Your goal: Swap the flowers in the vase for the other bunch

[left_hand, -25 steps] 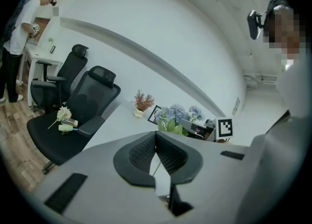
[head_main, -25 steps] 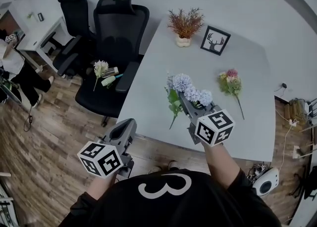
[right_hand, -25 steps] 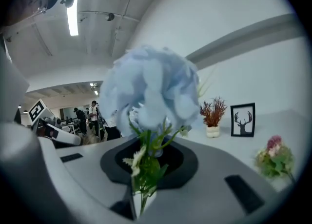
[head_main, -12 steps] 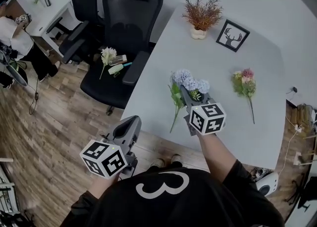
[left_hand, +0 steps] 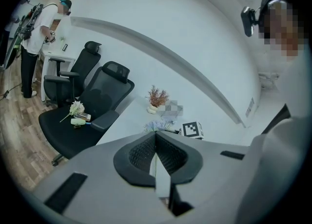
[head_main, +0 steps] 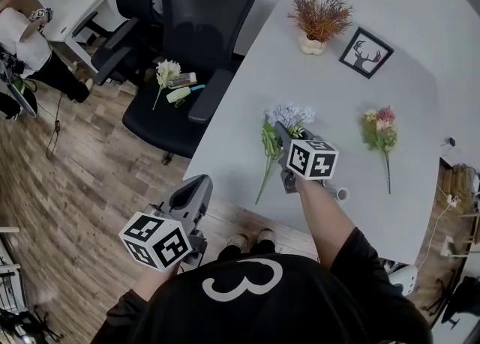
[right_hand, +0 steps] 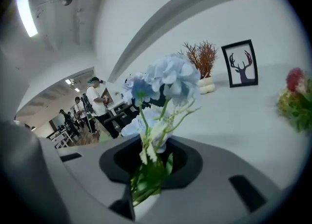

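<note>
Right gripper [head_main: 280,131] clamped narrow on stems of blue hydrangea bunch [head_main: 291,115], blooms low over white table [head_main: 247,88]. Pink flower bunch [head_main: 381,127] lies flat on table, well apart to right. Left gripper [head_main: 198,183]: jaws together, empty, off table edge over wood floor [head_main: 82,177].

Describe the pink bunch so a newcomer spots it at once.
On the grey table, find the deer picture at the far end. Just nearer than it, toward the right edge, lies the pink bunch. Unlike the blue bunch to its left, it has pink and yellow blooms and nothing grips it.
</note>
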